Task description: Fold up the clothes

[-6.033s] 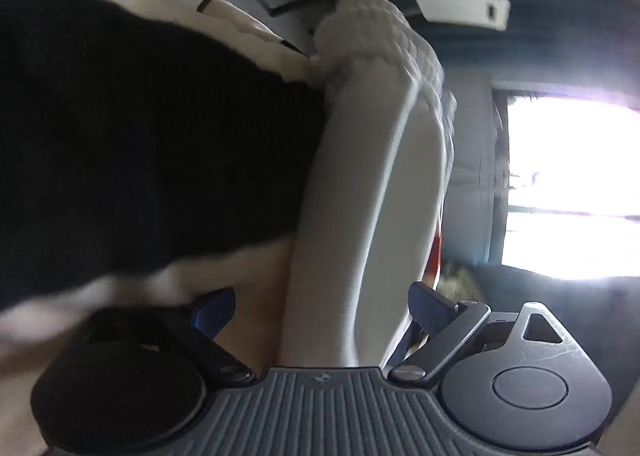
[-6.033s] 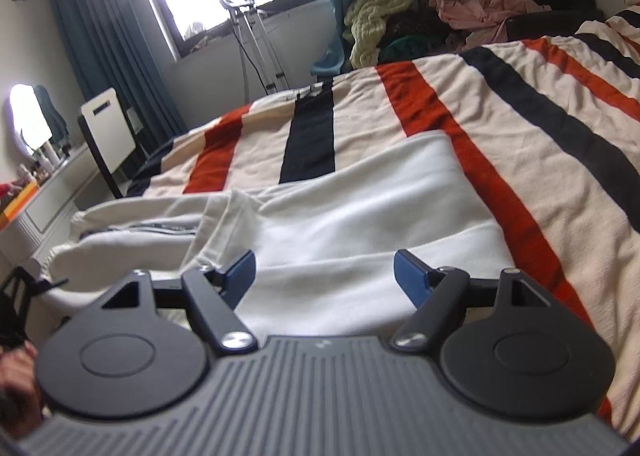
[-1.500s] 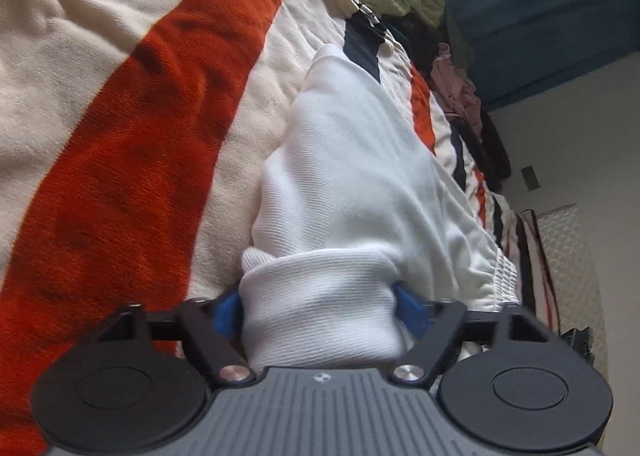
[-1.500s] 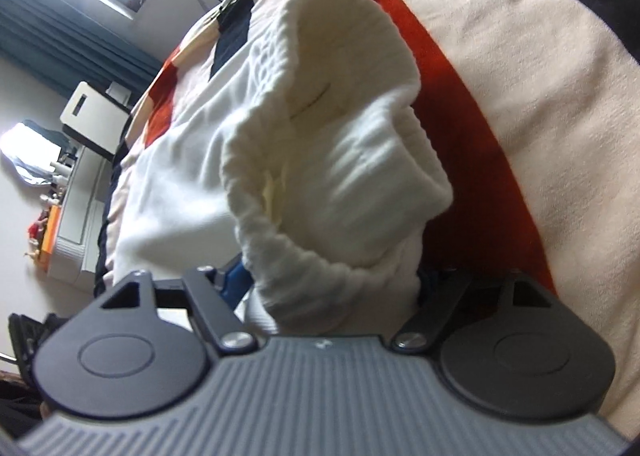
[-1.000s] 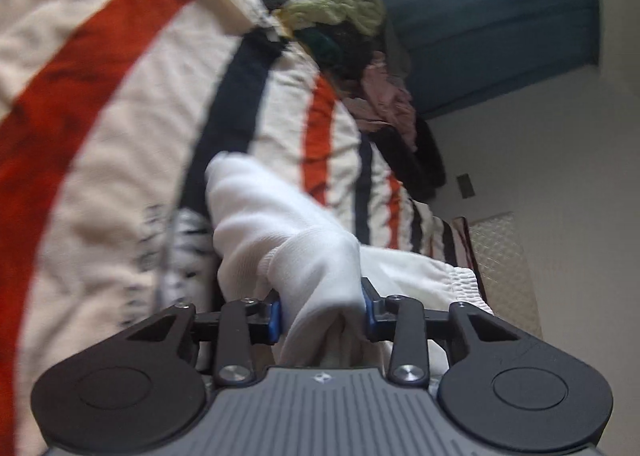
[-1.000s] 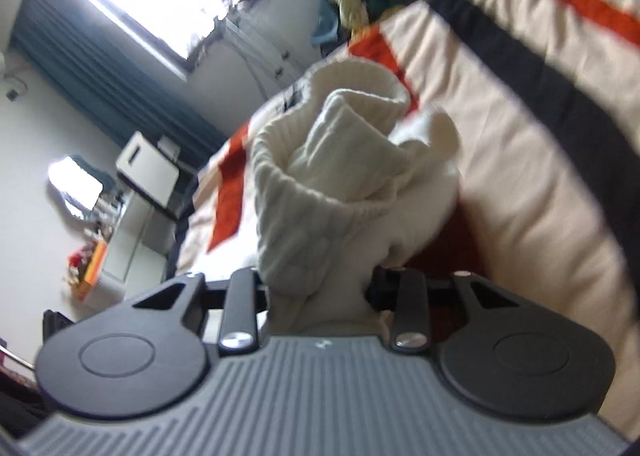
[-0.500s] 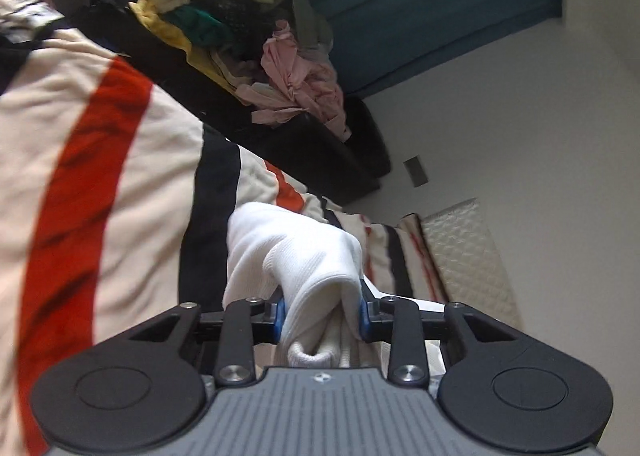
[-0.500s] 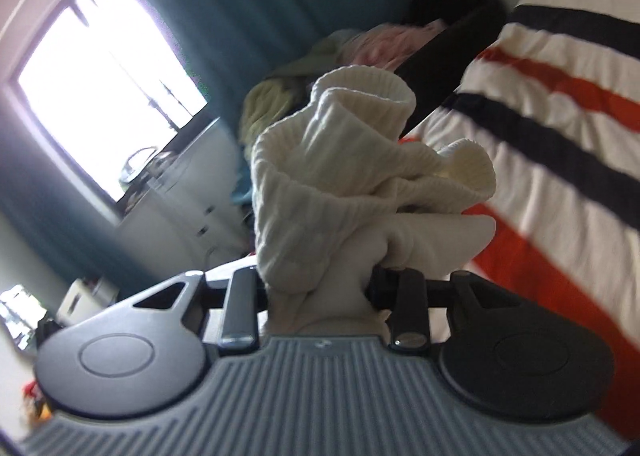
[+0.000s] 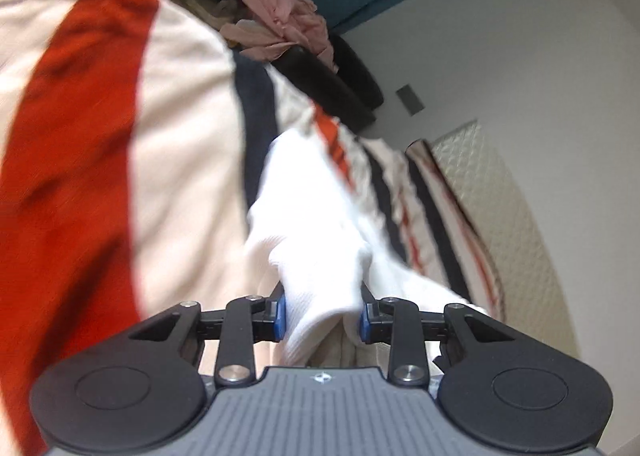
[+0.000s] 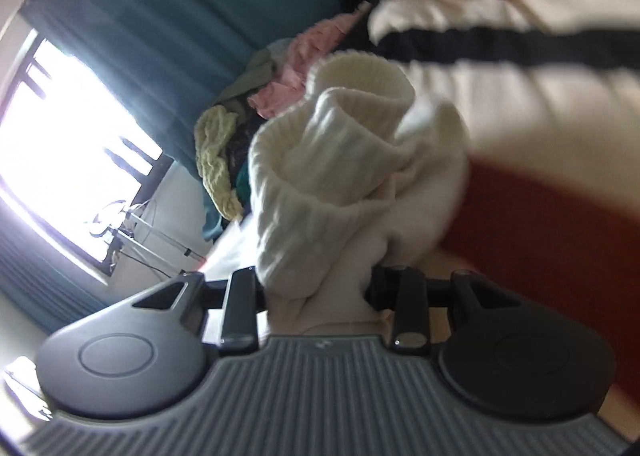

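A white garment trails from my left gripper across the striped blanket. The blue pads pinch a bunched fold of it, so this gripper is shut on the cloth. In the right wrist view a cream ribbed cuff of the same white garment bulges up between the jaws. My right gripper is shut on it, and the cloth hides the pads. Both views are blurred by motion. The rest of the garment lies out of sight below the grippers.
A heap of mixed clothes sits on a dark sofa past the bed. Blue curtains and a bright window lie beyond. A quilted headboard stands against the white wall at right.
Both grippers have carried the pinched white cloth across the bed toward the headboard side and lower; the views have rolled, and the blanket stripes now fill more of each frame.
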`<state>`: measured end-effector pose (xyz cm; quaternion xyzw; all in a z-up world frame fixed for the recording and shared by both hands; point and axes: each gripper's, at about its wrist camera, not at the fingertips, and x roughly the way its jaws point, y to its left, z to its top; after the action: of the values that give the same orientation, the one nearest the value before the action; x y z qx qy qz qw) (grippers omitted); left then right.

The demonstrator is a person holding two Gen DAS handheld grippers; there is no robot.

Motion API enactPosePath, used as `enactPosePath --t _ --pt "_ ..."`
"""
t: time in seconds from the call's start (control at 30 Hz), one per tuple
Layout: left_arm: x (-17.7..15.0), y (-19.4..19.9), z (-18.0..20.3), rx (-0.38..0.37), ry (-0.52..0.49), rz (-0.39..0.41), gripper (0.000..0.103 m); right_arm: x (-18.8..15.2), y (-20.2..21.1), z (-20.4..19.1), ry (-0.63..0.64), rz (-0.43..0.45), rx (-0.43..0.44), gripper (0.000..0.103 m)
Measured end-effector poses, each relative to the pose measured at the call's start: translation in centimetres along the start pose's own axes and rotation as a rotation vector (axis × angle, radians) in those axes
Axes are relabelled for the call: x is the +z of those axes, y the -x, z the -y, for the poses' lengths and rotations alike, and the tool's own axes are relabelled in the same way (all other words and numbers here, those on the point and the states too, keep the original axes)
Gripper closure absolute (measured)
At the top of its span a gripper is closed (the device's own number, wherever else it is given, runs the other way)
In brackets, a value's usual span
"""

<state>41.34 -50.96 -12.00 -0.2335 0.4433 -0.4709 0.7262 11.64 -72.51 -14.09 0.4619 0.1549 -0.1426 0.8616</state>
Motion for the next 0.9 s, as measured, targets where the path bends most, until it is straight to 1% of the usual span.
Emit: enactPosePath --t 0.03,0.1,0.13,0.2,0.23,0.3,0.37,0.4,0.43,0.47,0.53,0.6,0.63,0.7,0.83,0.9 --pt "-0.9 0.0 -0.3 0.012 -0.029 0.002 0.068 -1.1 0.1 0.9 -0.012 -0.003 -0.008 0.064" --pt "-2.1 -0.3 -0.4 0.044 -0.09 0.006 0.063 -2.7 0.1 2.5 -0.047 -0.007 -0.02 0.062" --pt "-2.3 -0.6 -0.1 0.065 -0.123 0.007 0.062 -2.9 0.1 2.7 -0.085 -0.01 -0.027 0.061" --pt "-2.1 -0.2 1.1 0.11 -0.137 -0.009 0.058 -2.8 0.2 2.9 -0.173 -0.02 -0.047 0.059" --pt "-2.0 0.1 1.7 0.132 -0.143 -0.017 0.057 -2.6 0.4 2.5 -0.212 -0.031 -0.072 0.057" --pt "-1.7 0.5 2.9 0.178 -0.156 -0.033 0.056 -2.1 0.9 1.0 -0.236 -0.067 -0.16 0.055" --pt "-2.0 2.2 5.0 0.244 -0.195 -0.034 0.056 -1.9 2.1 -1.2 -0.177 -0.091 -0.249 0.055" --pt "-2.2 3.2 5.9 0.257 -0.206 -0.018 0.056 -1.8 2.7 -2.3 -0.141 -0.102 -0.293 0.055" --pt "-2.7 5.0 7.3 0.25 -0.211 -0.003 0.055 -1.7 3.3 -3.4 -0.105 -0.112 -0.337 0.055" --pt "-3.0 6.0 8.4 0.238 -0.218 0.002 0.053 -1.7 4.1 -4.6 -0.058 -0.113 -0.355 0.055" --pt "-3.9 9.2 11.2 0.221 -0.242 0.02 0.047 -1.9 5.9 -7.1 0.047 -0.104 -0.367 0.056" --pt "-5.3 12.9 14.2 0.226 -0.29 0.049 0.039 -2.1 7.6 -9.7 0.151 -0.096 -0.378 0.056" --pt "-6.2 15.0 16.0 0.231 -0.317 0.065 0.037 -2.3 8.8 -10.8 0.189 -0.084 -0.372 0.056" --pt "-7.8 18.2 19.2 0.246 -0.376 0.103 0.027 -2.8 11.6 -13.1 0.251 -0.055 -0.349 0.055" --pt "-11.3 25.8 25.6 0.256 -0.484 0.177 0.017 -3.9 17.1 -17.6 0.369 0.005 -0.302 0.055" --pt "-13.0 29.6 28.5 0.268 -0.531 0.216 0.002 -4.8 20.2 -19.8 0.419 0.037 -0.277 0.055"
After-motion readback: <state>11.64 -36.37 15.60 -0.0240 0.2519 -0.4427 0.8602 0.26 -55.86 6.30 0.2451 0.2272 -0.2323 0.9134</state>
